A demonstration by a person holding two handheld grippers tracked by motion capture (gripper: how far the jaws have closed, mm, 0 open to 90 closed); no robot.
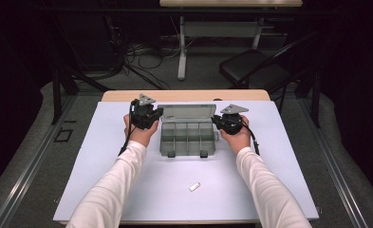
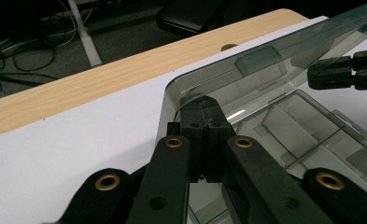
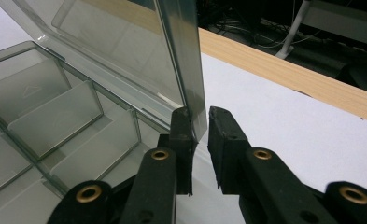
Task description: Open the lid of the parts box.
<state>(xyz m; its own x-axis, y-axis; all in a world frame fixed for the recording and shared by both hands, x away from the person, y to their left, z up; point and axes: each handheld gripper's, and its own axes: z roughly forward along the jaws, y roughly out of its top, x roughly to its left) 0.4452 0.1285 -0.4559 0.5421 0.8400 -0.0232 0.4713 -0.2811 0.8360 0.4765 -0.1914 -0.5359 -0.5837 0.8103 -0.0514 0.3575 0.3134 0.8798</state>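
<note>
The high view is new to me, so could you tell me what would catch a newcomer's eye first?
The clear compartment box at the middle of the white table stands out, its lid raised. The left gripper is shut on the lid's left edge, and the right gripper straddles its right edge, one jaw against it and a gap at the other. A small white piece lies alone nearer the person.

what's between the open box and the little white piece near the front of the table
Nothing: bare white table between the box and the white piece, seen in the high view.
</note>
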